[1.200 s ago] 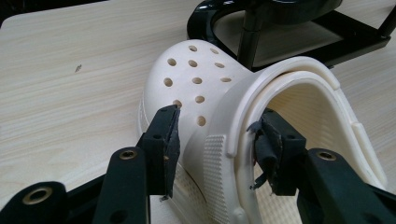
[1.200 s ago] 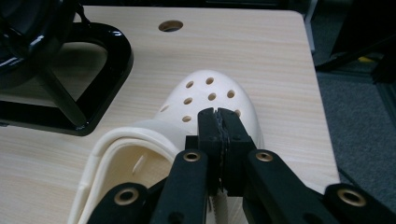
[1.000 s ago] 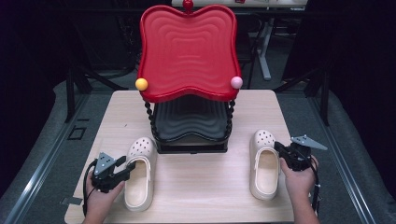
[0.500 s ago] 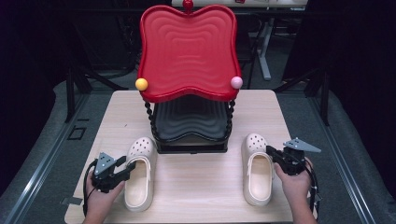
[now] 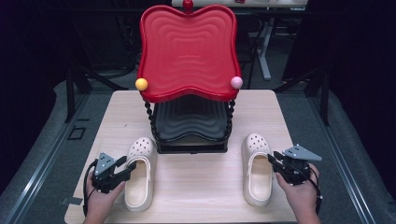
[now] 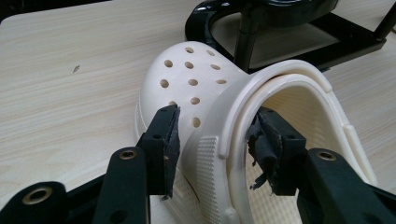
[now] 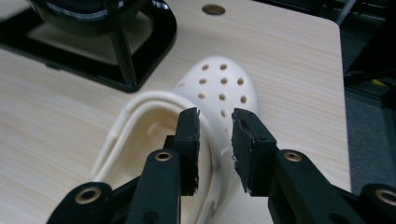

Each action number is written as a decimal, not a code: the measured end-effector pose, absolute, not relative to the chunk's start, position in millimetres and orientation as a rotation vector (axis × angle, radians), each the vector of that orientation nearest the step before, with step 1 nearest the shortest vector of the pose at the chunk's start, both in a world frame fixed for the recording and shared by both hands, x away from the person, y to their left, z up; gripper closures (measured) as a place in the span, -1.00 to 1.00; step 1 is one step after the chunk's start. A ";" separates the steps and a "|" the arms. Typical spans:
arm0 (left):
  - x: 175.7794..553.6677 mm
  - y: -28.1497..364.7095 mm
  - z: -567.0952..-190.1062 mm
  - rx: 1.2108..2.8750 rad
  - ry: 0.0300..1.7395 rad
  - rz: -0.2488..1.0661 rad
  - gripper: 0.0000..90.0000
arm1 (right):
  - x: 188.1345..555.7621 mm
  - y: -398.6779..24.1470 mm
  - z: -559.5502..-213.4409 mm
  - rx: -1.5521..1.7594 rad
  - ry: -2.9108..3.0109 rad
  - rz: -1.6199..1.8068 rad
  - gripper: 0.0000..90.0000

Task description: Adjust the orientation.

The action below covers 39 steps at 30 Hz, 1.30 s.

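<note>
Where the light falls: a pale wood-grain laminate table (image 5: pixel 196 186), lit from above, with the room around it dark.
Table surface: bare light boards with a small dark fleck in the left gripper view and a round hole near the far edge in the right gripper view.
Floor: grey carpet (image 5: pixel 56 140) on both sides of the table, with a metal rail running along the left side.
Background: dark table legs and a white desk frame behind the table, hard to make out.
Stand: a black two-tier rack with beaded posts (image 5: pixel 190 126), topped by a red wavy-edged plastic tray (image 5: pixel 187 51) carrying an orange ball and a pink ball at its front corners.
Left shoe: a cream perforated foam clog (image 5: pixel 139 172), lying flat just left of the rack's base, toe towards it.
Right shoe: a matching cream perforated foam clog (image 5: pixel 257 168), lying flat just right of the rack's base, toe towards the far edge.
Left gripper (image 6: pixel 212 140): black jaws clamped across the left clog's side wall, one pad outside, the worn pad inside the opening.
Right gripper (image 7: pixel 215 140): black jaws have just been opening; they stand slightly apart above the right clog's outer rim, pads pressing on nothing.
Hidden: the rack's lower tier sits in shadow under the tray.
Cut off: both forearms at the bottom edge of the high view; the left clog's heel in the left gripper view.
Unclear: whether the right gripper's pads brush the rim.
</note>
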<state>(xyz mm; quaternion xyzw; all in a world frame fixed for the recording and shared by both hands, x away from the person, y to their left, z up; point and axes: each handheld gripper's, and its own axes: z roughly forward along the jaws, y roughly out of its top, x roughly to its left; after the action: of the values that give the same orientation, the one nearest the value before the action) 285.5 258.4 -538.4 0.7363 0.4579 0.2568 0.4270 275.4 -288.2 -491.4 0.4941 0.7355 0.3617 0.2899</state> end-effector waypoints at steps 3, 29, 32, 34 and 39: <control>285.6 258.3 -538.3 1.836 1.149 0.644 0.19 | 273.9 -286.4 -496.2 1.318 1.961 0.922 0.55; 282.2 256.0 -535.6 1.824 1.262 0.594 0.39 | 272.8 -282.5 -520.6 1.537 1.907 0.884 0.65; 282.2 254.8 -534.8 1.833 1.260 0.604 0.45 | 273.6 -284.3 -522.1 1.509 1.933 0.940 0.65; 282.0 254.8 -534.1 1.840 1.259 0.609 0.46 | 274.0 -284.0 -523.0 1.498 1.947 0.952 0.66; 281.8 255.9 -532.7 1.845 1.266 0.618 0.55 | 273.8 -276.8 -522.7 1.458 1.954 0.933 0.65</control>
<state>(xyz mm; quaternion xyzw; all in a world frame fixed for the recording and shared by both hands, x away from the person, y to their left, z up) 281.8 255.9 -532.7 0.7290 0.5001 0.2440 0.3987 273.8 -276.8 -522.7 0.5388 0.7223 0.3450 0.2625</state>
